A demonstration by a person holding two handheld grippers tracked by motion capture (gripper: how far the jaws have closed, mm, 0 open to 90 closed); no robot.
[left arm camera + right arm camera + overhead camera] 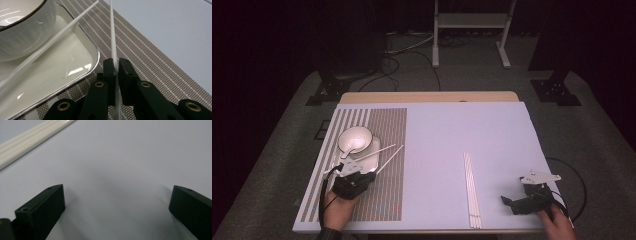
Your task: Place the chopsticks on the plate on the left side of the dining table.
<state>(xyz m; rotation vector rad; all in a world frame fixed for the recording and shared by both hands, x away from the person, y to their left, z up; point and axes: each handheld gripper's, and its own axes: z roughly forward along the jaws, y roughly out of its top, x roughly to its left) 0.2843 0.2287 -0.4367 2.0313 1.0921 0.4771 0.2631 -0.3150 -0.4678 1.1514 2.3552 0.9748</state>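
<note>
Carefully, with our left hand-held gripper (115,65) clamped on one chopstick (113,37), we should lay it beside its mate (52,42) on the tray (82,75); the right hand-held gripper (117,202) stands apart.

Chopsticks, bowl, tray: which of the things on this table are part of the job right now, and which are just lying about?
In use:
- left gripper, shut on one chopstick
- second chopstick lying across the tray
- bowl
- striped mat

Lying about:
- bundle of spare chopsticks
- right gripper, open
</note>
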